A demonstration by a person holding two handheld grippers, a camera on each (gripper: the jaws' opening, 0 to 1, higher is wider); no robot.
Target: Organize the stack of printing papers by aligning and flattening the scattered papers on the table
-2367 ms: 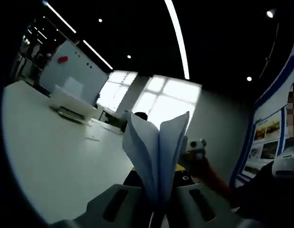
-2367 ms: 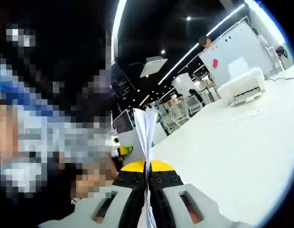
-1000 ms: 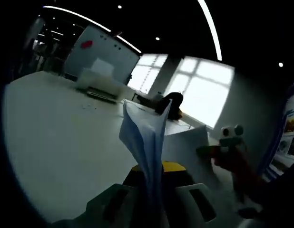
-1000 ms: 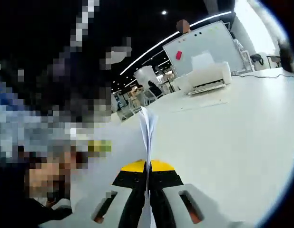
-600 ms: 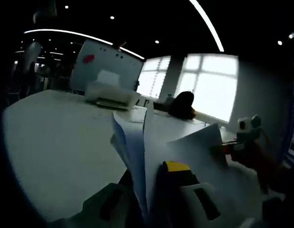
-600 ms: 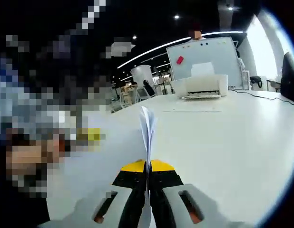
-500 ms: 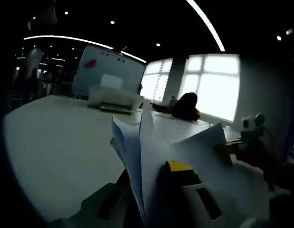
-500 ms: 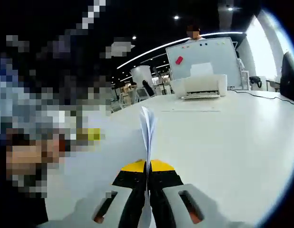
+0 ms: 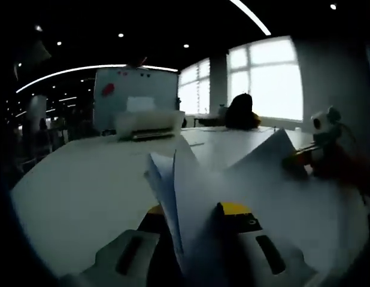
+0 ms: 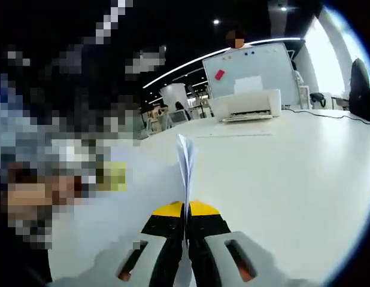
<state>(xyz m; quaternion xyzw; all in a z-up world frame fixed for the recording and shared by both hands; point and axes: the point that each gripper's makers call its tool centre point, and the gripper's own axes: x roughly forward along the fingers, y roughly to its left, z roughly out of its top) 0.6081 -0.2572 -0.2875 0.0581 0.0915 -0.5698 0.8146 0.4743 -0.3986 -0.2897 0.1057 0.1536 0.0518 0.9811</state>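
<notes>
A stack of white printing papers (image 9: 194, 185) stands on edge between the jaws of my left gripper (image 9: 194, 220), which is shut on it. The sheets fan apart at the top, and one wide sheet spreads off to the right. At that sheet's far corner is my right gripper (image 9: 300, 160), orange-bodied, closed on the paper. In the right gripper view the papers (image 10: 186, 161) rise as a thin edge from my right gripper (image 10: 185, 210), whose jaws are pressed shut on them. The stack hangs low over the white table (image 10: 293, 179).
A white printer (image 9: 148, 122) (image 10: 245, 104) sits at the table's far side, with a whiteboard (image 9: 136, 92) (image 10: 251, 69) behind it. A dark rounded object (image 9: 239, 113) stands near bright windows. A cable (image 10: 328, 113) runs along the far right of the table.
Both views have tipped down toward the table. The papers have come lower, and in the left gripper view they have fanned wider, with one sheet spreading toward the right gripper.
</notes>
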